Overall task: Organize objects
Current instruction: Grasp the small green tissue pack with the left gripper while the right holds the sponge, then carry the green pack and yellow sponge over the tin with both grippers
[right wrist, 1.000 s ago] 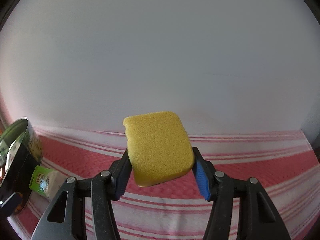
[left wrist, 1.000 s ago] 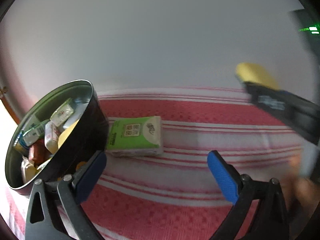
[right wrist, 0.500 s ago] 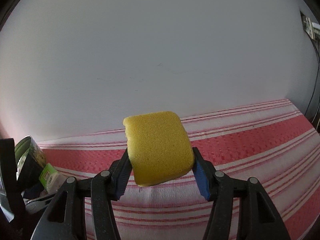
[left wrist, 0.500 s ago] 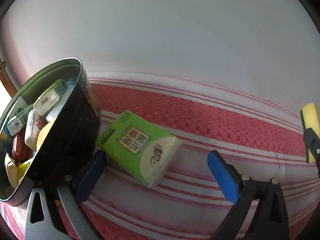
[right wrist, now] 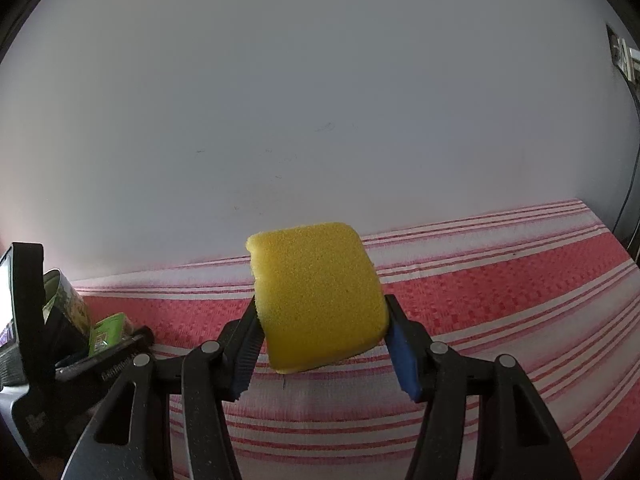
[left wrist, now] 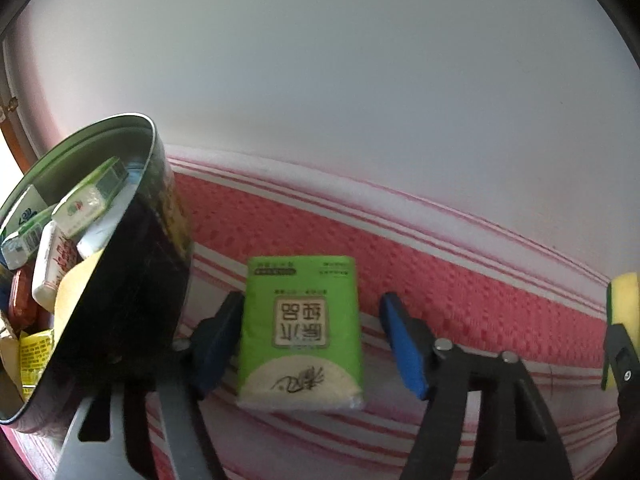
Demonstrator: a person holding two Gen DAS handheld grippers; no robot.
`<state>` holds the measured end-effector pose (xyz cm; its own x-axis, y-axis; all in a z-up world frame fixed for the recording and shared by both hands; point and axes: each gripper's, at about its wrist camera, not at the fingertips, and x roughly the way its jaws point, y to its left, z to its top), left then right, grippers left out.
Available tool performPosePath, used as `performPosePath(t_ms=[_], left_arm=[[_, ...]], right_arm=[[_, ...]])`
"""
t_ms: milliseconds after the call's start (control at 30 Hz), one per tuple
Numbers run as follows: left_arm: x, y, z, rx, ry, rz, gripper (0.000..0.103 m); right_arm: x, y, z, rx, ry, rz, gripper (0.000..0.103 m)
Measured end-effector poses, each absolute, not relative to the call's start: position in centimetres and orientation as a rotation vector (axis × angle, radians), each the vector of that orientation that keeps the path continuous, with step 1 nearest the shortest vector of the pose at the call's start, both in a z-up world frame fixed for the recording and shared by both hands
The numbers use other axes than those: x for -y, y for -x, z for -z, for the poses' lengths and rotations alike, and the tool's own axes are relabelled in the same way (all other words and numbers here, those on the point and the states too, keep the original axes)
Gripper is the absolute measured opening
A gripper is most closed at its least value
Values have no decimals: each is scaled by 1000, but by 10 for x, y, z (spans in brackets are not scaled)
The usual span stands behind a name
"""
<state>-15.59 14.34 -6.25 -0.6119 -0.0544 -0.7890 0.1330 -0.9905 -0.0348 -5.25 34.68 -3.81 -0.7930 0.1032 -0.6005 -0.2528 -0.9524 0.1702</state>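
Note:
A green tissue pack [left wrist: 301, 328] lies on the red-and-white striped cloth [left wrist: 480, 296]. My left gripper [left wrist: 310, 344] is open, its blue pads on either side of the pack; the left pad is close, the right pad apart. My right gripper [right wrist: 320, 344] is shut on a yellow sponge [right wrist: 316, 300] and holds it above the cloth. The sponge also shows at the right edge of the left wrist view [left wrist: 622, 304]. The tissue pack shows small in the right wrist view [right wrist: 108, 330].
A dark round tin [left wrist: 132, 264] full of small packets stands just left of the tissue pack, near my left finger. A plain white wall [right wrist: 320, 100] rises behind the cloth. A cable and socket [right wrist: 624, 60] sit at the far right.
My left gripper has moved forward and turned so the tissue pack now lies between its pads. The right gripper has swung right with the sponge still held.

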Motion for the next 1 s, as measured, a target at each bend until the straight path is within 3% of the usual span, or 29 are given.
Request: performPosePath(t_ms=[67,200,333,1000], left_arm=[[-144,155,62,-129,-1328,2729,60],[-147,153,60,-116,-1334,2742,60],[-151,150,57,-110,-1333,2765,50],[-193,137,44,-26,-1428,2966,49]], right_arm=[[-341,58,41,-361,917,-2781,59],[-340,59,38,-367,909,-2766,59],[-339,60,38,-373,911,-2740,59],[-346,42,20,-243,749,-2566,59]])
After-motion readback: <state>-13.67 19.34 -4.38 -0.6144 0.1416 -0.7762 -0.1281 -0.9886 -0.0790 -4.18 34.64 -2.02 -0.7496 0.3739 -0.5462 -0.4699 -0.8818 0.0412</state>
